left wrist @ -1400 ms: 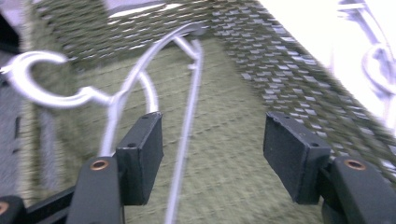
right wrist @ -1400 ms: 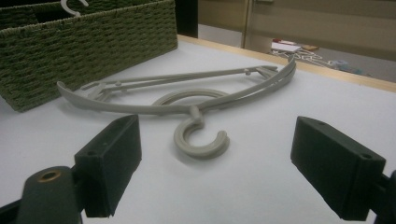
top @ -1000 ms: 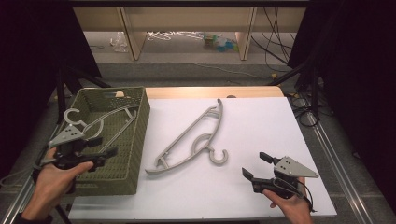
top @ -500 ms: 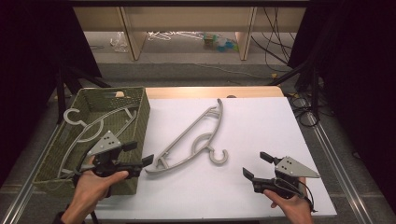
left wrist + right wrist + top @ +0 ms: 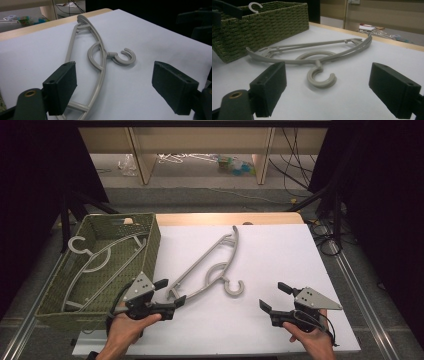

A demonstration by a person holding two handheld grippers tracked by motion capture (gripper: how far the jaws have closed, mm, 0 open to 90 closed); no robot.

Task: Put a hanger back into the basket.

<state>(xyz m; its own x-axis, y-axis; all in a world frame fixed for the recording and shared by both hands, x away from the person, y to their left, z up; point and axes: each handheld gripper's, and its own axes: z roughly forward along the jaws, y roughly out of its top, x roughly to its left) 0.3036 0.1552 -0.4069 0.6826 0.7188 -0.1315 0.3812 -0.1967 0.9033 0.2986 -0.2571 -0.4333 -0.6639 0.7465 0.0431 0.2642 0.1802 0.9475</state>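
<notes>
High view, left gripper [image 5: 170,292] released (jaws just widening) beside grey hanger [image 5: 210,262], right gripper [image 5: 272,297] released.

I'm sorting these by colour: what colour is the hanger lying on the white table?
Light grey plastic hanger, clearest in the left gripper view.
</notes>
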